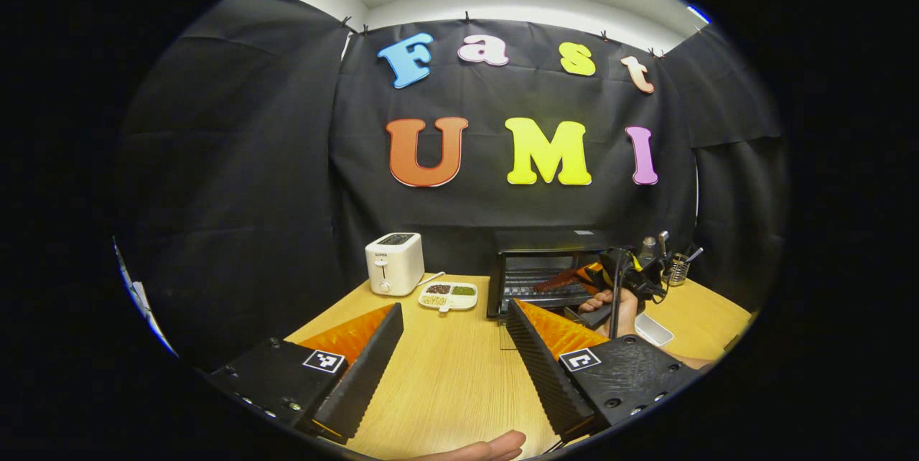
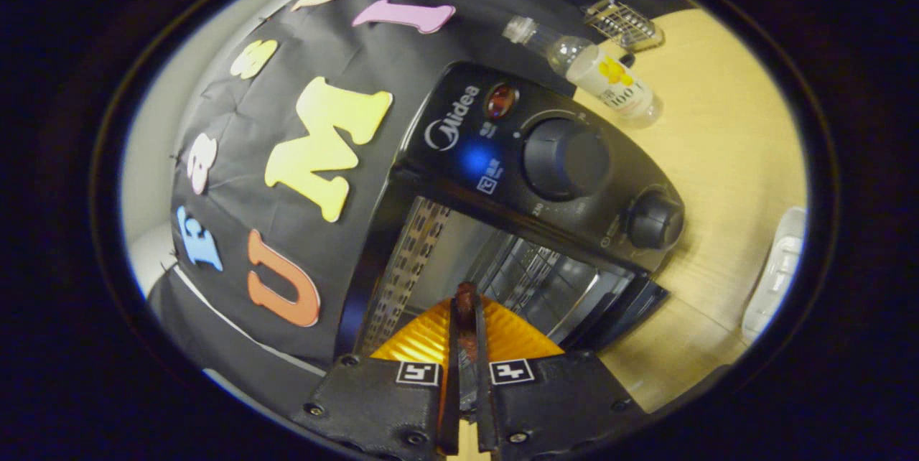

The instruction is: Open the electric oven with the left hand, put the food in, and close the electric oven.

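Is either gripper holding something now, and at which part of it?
The right gripper pinches a dark reddish piece of food, its far end poking past the fingertips toward the open oven. The left gripper is open, holding nothing.

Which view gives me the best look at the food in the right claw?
The right gripper view: the food, a dark reddish piece, sits pinched between the right claw at the open oven mouth. In the left gripper view that claw is small and distant at the oven, and the food can't be made out.
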